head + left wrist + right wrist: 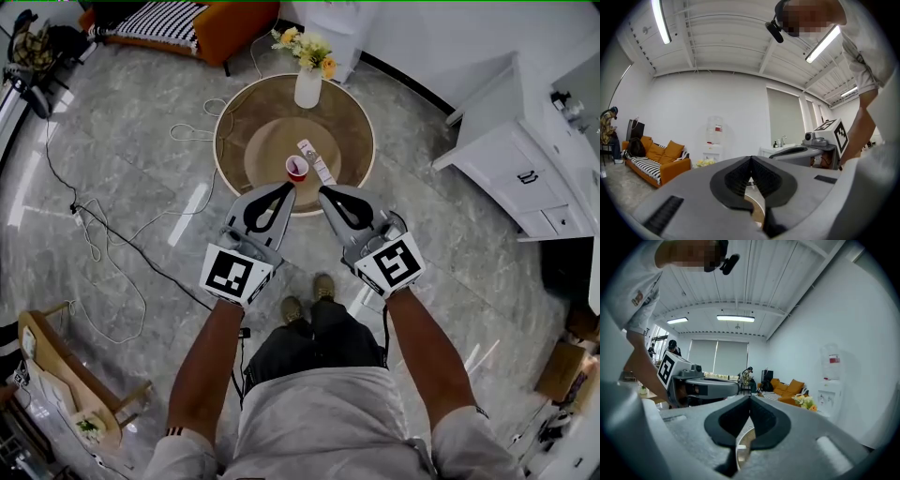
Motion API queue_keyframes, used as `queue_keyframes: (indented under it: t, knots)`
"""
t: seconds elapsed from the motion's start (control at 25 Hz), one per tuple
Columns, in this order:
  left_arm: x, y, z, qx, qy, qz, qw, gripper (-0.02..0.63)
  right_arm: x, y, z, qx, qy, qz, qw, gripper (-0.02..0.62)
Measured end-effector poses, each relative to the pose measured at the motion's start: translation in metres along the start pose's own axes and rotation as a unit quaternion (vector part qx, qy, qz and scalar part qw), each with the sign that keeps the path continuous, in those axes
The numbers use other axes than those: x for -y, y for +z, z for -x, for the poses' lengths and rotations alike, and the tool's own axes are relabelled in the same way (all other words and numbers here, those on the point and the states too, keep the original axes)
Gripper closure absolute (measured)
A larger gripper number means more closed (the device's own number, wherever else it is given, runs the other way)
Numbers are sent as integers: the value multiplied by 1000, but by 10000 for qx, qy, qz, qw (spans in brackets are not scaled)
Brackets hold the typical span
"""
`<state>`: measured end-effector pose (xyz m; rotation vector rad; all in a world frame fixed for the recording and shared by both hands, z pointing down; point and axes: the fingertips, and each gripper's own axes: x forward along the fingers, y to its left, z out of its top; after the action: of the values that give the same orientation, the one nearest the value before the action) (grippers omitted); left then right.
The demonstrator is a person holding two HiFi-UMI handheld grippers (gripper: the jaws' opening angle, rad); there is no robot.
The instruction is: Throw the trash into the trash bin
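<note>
"Fingers [739, 177] of the left gripper [287, 188] were clenched pad to pad on nothing, and the right gripper [324, 193] was the same, shut tight and empty. Where was the trash?"

"The red cup [297, 168] stood upright on the round tabletop [352, 131], between its middle and its near edge, just ahead of both sets of tips. A white flat strip [316, 161] lay just beside it, on its right. I couldn't tell what it was, or whether they touched."

"So what could have gone wrong?"

"Closed tips pushed forward would have butted the cup rather than taken it. It looked light, so I judged it would tip or skid toward the strip. Whether anything was inside was too small to see. If so, it would have spilled over the tabletop."

"And the strip?"

"Lying flat, it offered little to pinch. Jaws might have scraped the tabletop and slid it off the edge."

"Further out?"

"A white vase [307, 86] with flowers stood near the far edge, well apart from the cup, at risk only from an overreach. Cables [141, 253] trailed over the floor [450, 234] left of the table, a snag for feet carrying the cup away. No trash bin showed in any view, so the carry might have been long, and a weak grip would have dropped the cup."
</note>
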<state>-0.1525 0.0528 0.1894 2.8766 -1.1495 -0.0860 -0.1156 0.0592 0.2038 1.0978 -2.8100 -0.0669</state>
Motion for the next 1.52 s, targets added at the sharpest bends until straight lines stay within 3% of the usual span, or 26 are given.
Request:
queue_keyframes:
  t: [0.2,0.8,1.08,1.52]
  knots:
    - [-23,-39,-16,-164,26,9,9999,606,14,-38,-26,-286,57,31,9996,594]
    - [-76,-140,-80,-945,238,113,9952,606,65,-144,-90,-996,775,368,9913,594]
    - [-101,-187,-88,-1296,369,255,9905,606,74,-207,-113,-1617,1047,608,9794,594]
    - [-121,-253,-84,-1601,-8,292,9867,606,67,-293,-146,-2402,1270,1064,9565,572]
